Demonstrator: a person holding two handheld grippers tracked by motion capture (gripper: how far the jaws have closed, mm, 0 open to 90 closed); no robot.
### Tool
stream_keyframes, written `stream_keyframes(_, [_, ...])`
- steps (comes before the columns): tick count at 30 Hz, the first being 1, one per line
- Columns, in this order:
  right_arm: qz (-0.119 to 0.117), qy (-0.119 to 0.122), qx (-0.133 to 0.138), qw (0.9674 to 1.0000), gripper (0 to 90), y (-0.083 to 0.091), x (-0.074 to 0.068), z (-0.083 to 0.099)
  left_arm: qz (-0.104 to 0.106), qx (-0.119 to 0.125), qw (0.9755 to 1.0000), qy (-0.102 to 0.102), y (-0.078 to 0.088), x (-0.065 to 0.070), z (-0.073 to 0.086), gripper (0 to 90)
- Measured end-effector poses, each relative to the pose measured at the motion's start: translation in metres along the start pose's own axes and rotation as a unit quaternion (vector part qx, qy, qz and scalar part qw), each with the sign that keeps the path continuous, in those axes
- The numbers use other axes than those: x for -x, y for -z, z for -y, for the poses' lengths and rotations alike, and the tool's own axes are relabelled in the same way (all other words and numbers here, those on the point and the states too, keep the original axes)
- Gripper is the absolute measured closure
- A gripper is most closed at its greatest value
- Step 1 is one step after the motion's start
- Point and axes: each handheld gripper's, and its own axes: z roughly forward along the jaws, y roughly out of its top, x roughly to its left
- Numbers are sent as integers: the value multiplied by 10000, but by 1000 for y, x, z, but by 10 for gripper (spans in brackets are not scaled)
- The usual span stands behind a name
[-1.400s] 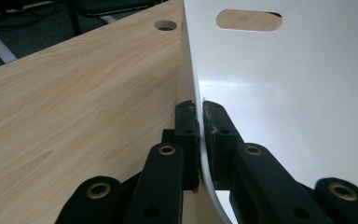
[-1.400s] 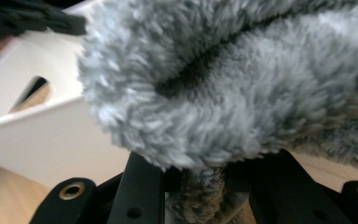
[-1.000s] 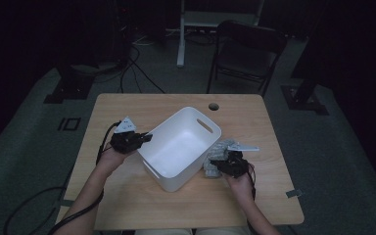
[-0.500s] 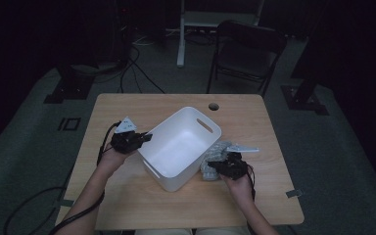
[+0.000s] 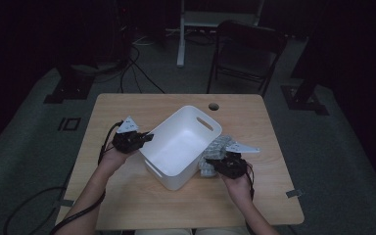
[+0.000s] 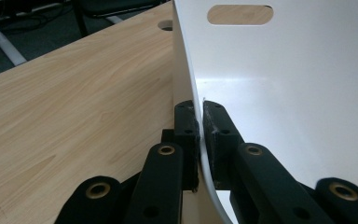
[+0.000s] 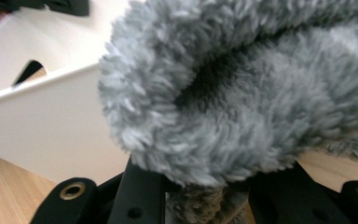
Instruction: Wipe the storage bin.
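Observation:
A white plastic bin [image 5: 181, 142] with a handle slot stands askew in the middle of the wooden table [image 5: 127, 105]. My left gripper [image 5: 144, 138] is shut on the bin's left wall; in the left gripper view the thin white wall [image 6: 189, 79] runs between the two black pads [image 6: 186, 123]. A folded grey fluffy cloth [image 5: 213, 152] lies against the bin's right side. My right gripper [image 5: 215, 164] is shut on this grey cloth [image 7: 242, 93], whose pile bulges over the jaws, with the bin's outer wall [image 7: 42, 126] just beyond it.
A round cable hole [image 5: 214, 106] sits in the table near its far edge. A dark folding chair [image 5: 247, 49] stands behind the table, with cables [image 5: 137, 63] on the floor at the back left. A strip of tape [image 5: 293, 193] marks the table's right front corner.
My right gripper has lifted slightly with the grey cloth and drifted a little toward the bin. The left gripper and the bin have stayed put.

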Motion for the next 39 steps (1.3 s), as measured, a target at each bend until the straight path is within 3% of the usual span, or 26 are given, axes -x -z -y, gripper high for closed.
stream_keyframes(8, [192, -140, -387, 9990, 728, -18, 19, 10, -29, -18, 10000, 4, -2, 2, -2, 849])
stream_keyframes(13, [401, -278, -719, 9962, 728, -33, 34, 21, -51, -9, 10000, 24, -3, 2, -2, 849])
stream_keyframes(16, [360, -399, -785, 9955, 728, -38, 39, 26, -95, 10, 9999, 104, -3, 2, -2, 846])
stream_keyframes(18, [395, -360, -813, 9953, 729, -36, 37, 23, -127, 14, 9998, 120, -3, 2, -2, 849])
stream_keyframes(21, [173, -384, -687, 9967, 729, -27, 31, 21, -157, 35, 9997, 161, -4, 3, -2, 849])
stream_keyframes(25, [-179, -142, -353, 9991, 729, -8, 10, 11, -181, 37, 9997, 178, -5, 3, -2, 850])
stream_keyframes(27, [-260, -114, -276, 9992, 728, -4, 6, 9, -163, 42, 9997, 171, -5, 4, -3, 851])
stream_keyframes(28, [-511, -54, -2, 9987, 728, 7, -7, 1, -164, 37, 9997, 167, -5, 4, -3, 851])
stream_keyframes(29, [-550, -32, 56, 9985, 728, 10, -11, -2, -144, 35, 9998, 142, -6, 4, -3, 852])
stream_keyframes(31, [-435, 111, 45, 9990, 729, 10, -16, -5, -98, 29, 9999, 109, -6, 4, -3, 851])
stream_keyframes(34, [-474, 58, 64, 9988, 729, 7, -12, -4, -58, 38, 9999, 103, -6, 4, -3, 848])
stream_keyframes(39, [-265, 124, 0, 9996, 730, 2, -11, 0, -58, 39, 9999, 109, -8, 5, -4, 847])
